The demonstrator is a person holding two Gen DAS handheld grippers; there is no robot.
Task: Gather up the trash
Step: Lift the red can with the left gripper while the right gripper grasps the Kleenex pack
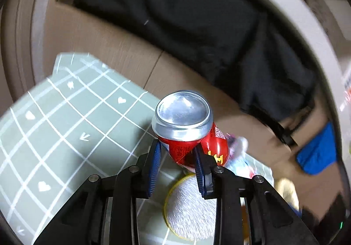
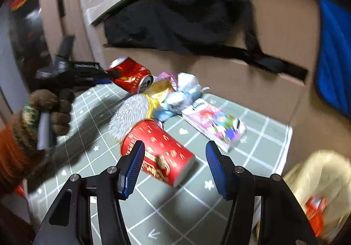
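My left gripper [image 1: 178,158] is shut on a dented red drink can [image 1: 186,128] and holds it above the green grid mat [image 1: 54,126]. The can [image 2: 131,77] and that gripper [image 2: 105,76] also show in the right wrist view. My right gripper [image 2: 174,168] is open and empty, just above a red paper cup [image 2: 160,152] that lies on its side on the mat [image 2: 197,201]. Behind it lie a silver-white round lid [image 2: 129,115], a pink snack packet [image 2: 216,124] and crumpled blue-white wrappers [image 2: 182,95].
A cardboard box [image 2: 241,82] with black cloth [image 2: 182,14] draped over it stands behind the mat. A blue cloth [image 2: 333,51] hangs at the right. A yellowish plastic bag [image 2: 318,190] with red trash sits at the lower right. The lid [image 1: 190,207] lies under my left gripper.
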